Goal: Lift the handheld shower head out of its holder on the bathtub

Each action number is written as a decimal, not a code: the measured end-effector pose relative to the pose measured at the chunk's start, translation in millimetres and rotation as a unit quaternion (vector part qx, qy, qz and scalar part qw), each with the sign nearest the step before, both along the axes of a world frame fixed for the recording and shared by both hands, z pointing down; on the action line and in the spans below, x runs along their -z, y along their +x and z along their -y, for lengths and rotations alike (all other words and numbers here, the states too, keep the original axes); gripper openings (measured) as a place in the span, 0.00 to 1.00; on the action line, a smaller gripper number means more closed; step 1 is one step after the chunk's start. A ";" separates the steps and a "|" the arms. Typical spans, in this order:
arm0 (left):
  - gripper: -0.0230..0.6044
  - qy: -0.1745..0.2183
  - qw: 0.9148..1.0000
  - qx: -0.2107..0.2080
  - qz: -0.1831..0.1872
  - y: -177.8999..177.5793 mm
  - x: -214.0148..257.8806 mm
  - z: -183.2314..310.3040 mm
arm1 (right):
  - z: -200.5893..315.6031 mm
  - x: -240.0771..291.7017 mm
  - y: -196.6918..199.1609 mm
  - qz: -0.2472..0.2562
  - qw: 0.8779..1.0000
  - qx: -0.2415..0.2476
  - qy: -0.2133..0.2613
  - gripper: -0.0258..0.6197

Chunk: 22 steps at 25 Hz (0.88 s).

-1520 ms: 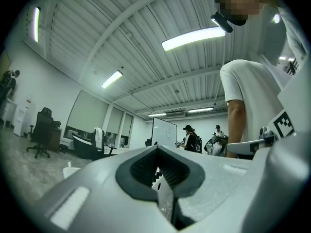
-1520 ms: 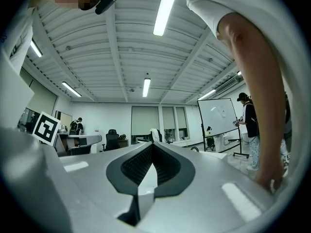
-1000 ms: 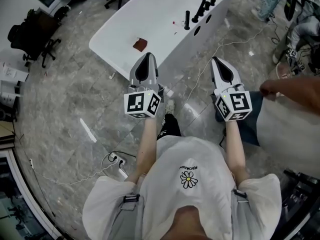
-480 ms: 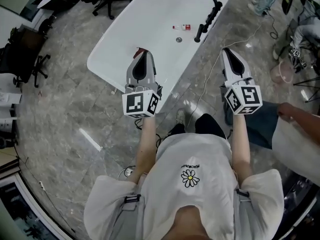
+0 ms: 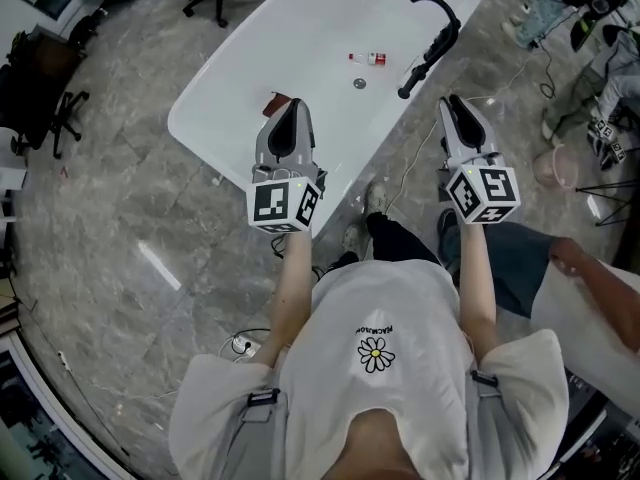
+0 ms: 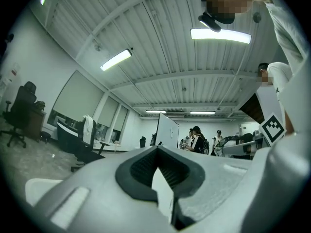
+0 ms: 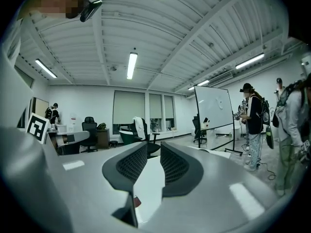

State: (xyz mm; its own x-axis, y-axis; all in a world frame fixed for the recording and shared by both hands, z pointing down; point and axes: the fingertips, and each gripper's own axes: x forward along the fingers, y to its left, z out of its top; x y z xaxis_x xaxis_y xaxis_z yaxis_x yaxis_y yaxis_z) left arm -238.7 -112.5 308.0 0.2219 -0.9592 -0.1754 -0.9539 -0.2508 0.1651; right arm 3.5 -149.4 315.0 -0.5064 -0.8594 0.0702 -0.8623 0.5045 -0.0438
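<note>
Both grippers have moved up to the bathtub [image 5: 250, 78] since the earlier frame. The left gripper [image 5: 296, 110] now hangs over its near rim, and the right gripper [image 5: 452, 101] is over the floor just beside its right edge. The left fingers are pressed together and empty. The right fingers have just been opening and stand slightly apart, with nothing between them. The black shower head [image 5: 410, 81] sits in its holder on the tub's right rim, near the right gripper and untouched. 1 small bottle [image 5: 368, 58] lies in the tub.
</note>
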 end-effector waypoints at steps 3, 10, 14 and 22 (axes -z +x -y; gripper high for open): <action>0.04 0.000 1.000 -0.003 0.002 -2.4 -2.2 14.4 | 18.6 -7.2 -10.9 0.005 1.000 0.010 -0.005 0.21; 0.04 -0.002 0.999 -0.029 0.023 13.9 -8.7 68.3 | 76.6 -22.8 -10.2 0.019 1.000 0.017 -0.014 0.24; 0.04 -0.011 0.999 -0.031 0.034 24.4 -11.1 110.9 | 115.4 -31.9 3.4 0.027 0.999 0.015 -0.023 0.25; 0.04 -0.038 0.997 -0.061 0.035 61.3 -28.8 196.2 | 182.5 -55.5 27.2 0.027 0.999 0.012 -0.035 0.37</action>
